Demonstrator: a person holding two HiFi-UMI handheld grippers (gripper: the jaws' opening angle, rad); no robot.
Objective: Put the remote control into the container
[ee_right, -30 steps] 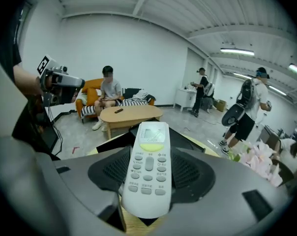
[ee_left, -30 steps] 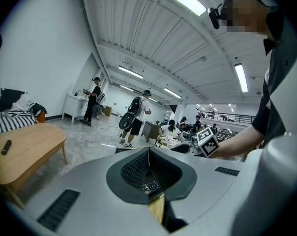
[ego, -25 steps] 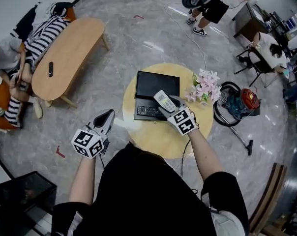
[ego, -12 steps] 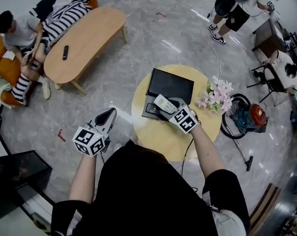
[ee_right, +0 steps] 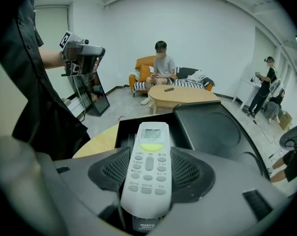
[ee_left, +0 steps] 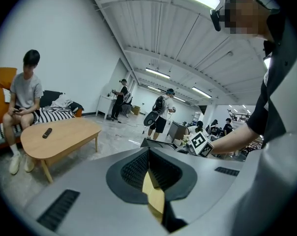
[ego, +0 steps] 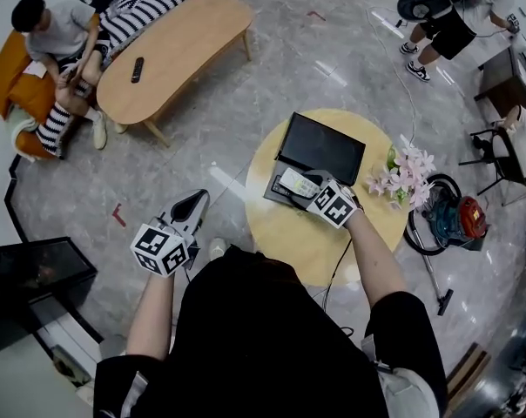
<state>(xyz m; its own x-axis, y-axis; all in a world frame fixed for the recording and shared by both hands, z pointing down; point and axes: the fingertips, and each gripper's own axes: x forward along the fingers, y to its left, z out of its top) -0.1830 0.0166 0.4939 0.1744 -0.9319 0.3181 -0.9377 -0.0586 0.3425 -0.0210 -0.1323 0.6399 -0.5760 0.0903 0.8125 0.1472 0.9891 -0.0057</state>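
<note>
A white remote control [ee_right: 149, 154] with a small screen lies lengthwise between the pads of my right gripper [ee_right: 148, 167], which is shut on it. In the head view the remote [ego: 294, 183] hangs over the open base of the black container [ego: 324, 146], whose lid stands raised behind. The container's dark inside [ee_right: 125, 131] shows just beyond the remote's tip, on the round yellow table [ego: 333, 251]. My left gripper [ego: 192, 205] is shut and holds nothing. It hangs over the floor, left of the table, with its jaws [ee_left: 149, 154] pressed together.
Pink flowers [ego: 404, 175] stand at the round table's right edge, with a red and teal machine [ego: 459, 218] on the floor beyond. An oblong wooden table [ego: 171, 50] carries a black remote [ego: 137, 69]. A person sits on an orange sofa [ego: 19, 55]. A black cabinet [ego: 28, 277] stands at the left.
My right gripper has brought the remote lower and closer over the container's base. The left gripper has stayed where it was. The head view has swung, shifting the room.
</note>
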